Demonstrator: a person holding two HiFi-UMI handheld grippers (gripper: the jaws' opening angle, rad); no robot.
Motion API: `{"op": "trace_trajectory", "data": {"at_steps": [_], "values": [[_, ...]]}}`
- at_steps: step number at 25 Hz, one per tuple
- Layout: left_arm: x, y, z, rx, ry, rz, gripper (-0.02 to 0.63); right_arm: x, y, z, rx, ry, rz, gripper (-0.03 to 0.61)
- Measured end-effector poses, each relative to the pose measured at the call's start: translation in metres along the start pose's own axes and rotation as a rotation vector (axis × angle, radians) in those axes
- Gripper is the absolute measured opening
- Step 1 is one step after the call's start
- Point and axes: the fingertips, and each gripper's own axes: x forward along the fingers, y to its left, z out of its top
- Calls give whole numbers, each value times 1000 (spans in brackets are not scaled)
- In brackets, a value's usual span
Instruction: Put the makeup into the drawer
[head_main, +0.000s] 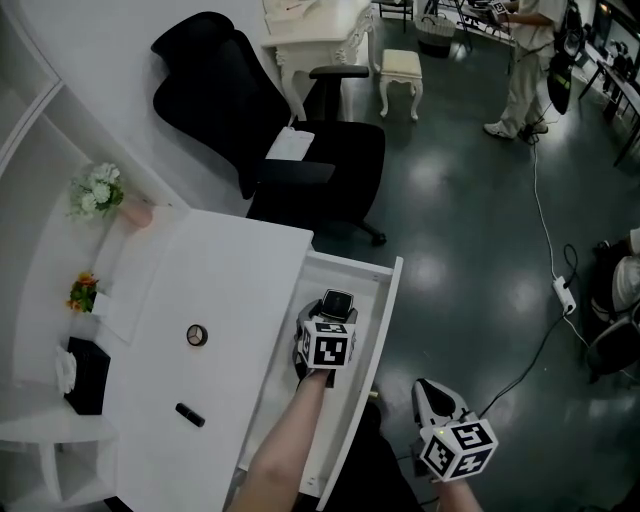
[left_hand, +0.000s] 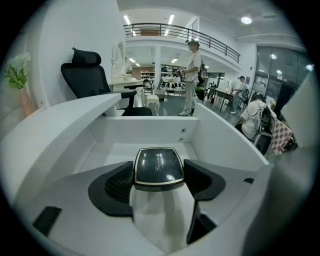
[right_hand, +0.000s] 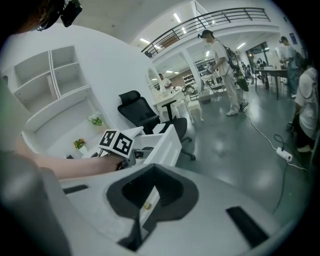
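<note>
A dark makeup compact (head_main: 338, 302) with a gold rim is held over the open white drawer (head_main: 385, 300) at the desk's right side. My left gripper (head_main: 335, 312) is shut on it. In the left gripper view the compact (left_hand: 157, 169) sits between both pads, low inside the drawer (left_hand: 150, 127), whose floor shows bare ahead. My right gripper (head_main: 428, 392) hangs off the desk at the lower right, over the floor. Its jaws (right_hand: 154, 167) look shut with nothing held, and it faces the drawer front (right_hand: 167, 145). A small round item (head_main: 197, 335) and a black tube (head_main: 190, 414) lie on the desk top.
A black office chair (head_main: 270, 140) stands behind the desk. A black box (head_main: 88, 375), white flowers (head_main: 97, 190) and a small plant (head_main: 83, 292) line the desk's left side. A cable and power strip (head_main: 565, 292) lie on the floor; a person (head_main: 525, 60) stands far back.
</note>
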Motion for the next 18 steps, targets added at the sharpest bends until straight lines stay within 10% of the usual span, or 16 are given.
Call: {"op": "trace_trajectory", "data": {"at_steps": [18], "values": [[36,3,-26,12,73,5,318,22,-6,-3,16,43,13,3]]}}
